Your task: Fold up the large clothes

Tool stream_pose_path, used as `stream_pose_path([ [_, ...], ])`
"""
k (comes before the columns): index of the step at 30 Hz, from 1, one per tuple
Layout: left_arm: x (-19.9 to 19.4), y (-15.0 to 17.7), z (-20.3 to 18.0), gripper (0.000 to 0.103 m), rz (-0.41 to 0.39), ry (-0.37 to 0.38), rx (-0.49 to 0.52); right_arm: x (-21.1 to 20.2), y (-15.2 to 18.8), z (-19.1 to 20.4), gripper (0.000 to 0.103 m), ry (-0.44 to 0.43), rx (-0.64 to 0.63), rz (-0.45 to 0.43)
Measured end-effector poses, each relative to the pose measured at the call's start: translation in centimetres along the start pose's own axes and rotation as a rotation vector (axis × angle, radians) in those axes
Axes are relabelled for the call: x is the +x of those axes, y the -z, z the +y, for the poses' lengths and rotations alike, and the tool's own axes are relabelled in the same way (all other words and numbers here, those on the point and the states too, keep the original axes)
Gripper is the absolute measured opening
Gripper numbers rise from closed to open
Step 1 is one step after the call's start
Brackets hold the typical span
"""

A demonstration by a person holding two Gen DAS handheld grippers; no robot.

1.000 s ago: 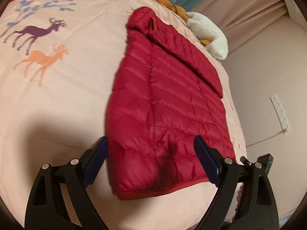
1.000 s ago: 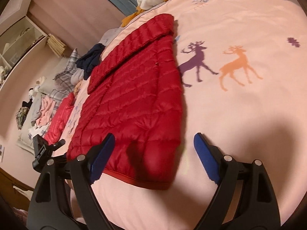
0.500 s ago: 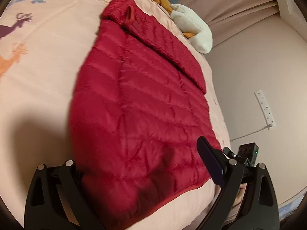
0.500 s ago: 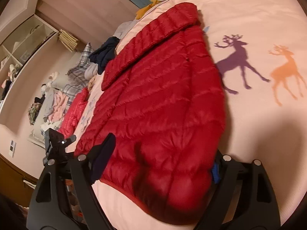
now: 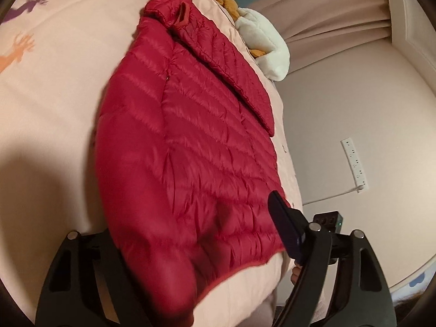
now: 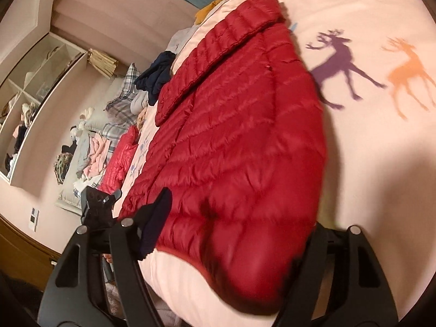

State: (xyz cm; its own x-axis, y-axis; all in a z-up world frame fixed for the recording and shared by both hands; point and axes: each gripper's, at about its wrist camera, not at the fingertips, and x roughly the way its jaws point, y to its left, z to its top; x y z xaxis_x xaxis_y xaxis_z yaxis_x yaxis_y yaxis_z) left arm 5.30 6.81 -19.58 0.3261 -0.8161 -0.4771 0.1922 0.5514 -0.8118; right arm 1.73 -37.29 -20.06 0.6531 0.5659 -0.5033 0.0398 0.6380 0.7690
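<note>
- 1 pink bedspread (image 5: 54, 125), printed with 2 deer in right view: 1 purple deer (image 6: 342, 62), 1 orange deer (image 6: 408, 73).
- 1 red puffer jacket (image 5: 196, 147) flat on bedspread, quilted, collar at far end, hem at near edge; 1 sleeve folded across the back.
- 1 pile of other clothes (image 6: 103, 147) beside bed along wall, pieces not countable.
- 1 white-and-orange plush toy (image 5: 261, 41) beyond collar.
- 1 dark garment (image 6: 158, 77) near bed edge.
- 2 tongs: left gripper (image 5: 196, 248) astride 1 hem corner, jaws closing, jacket between, 1 finger hidden under fabric; pads not seen pressing.
- right gripper (image 6: 231, 234) astride other hem corner, jaws closing, jacket between, 1 finger hidden; no clamp visible.
- 1 white power strip (image 5: 354, 163) on wall.
</note>
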Motion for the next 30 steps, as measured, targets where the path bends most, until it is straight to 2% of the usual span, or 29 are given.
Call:
stream_pose_path([
  [6, 0.0, 0.6, 0.1, 0.077, 0.002, 0.006, -0.002, -0.8, 0.8, -0.3, 0.072, 0.007, 0.009, -0.013],
  [8, 0.2, 0.3, 0.3, 0.072, 0.003, 0.000, -0.001, -0.4, 0.7, -0.2, 0.072, 0.018, 0.003, -0.018],
  [12, 1.3, -0.5, 0.5, 0.057, 0.009, -0.008, -0.012, 0.7, 0.6, 0.5, 0.069, 0.050, -0.035, -0.030],
  [14, 1.5, -0.5, 0.5, 0.050, 0.013, -0.020, -0.015, 1.3, 0.4, 0.8, 0.062, 0.071, -0.046, -0.030],
  [16, 1.6, -0.3, 0.4, 0.035, 0.015, -0.060, -0.003, 1.5, 0.4, 0.8, 0.055, 0.091, -0.054, -0.033],
  [19, 1.4, -0.1, 0.6, 0.027, 0.013, -0.088, -0.001, 1.6, 0.6, 0.6, 0.044, 0.121, -0.061, -0.037],
  [22, 1.3, 0.0, 0.5, 0.025, 0.008, -0.098, 0.001, 1.7, 0.5, 0.6, 0.034, 0.124, -0.047, -0.037],
  [26, 1.1, 0.0, -0.7, 0.022, 0.002, -0.111, 0.052, 2.0, 0.7, 1.1, 0.023, 0.138, -0.054, -0.030],
  [30, 0.3, 0.0, -2.0, 0.018, -0.021, -0.115, 0.114, 1.8, 0.9, 2.1, 0.019, 0.141, -0.079, -0.050],
])
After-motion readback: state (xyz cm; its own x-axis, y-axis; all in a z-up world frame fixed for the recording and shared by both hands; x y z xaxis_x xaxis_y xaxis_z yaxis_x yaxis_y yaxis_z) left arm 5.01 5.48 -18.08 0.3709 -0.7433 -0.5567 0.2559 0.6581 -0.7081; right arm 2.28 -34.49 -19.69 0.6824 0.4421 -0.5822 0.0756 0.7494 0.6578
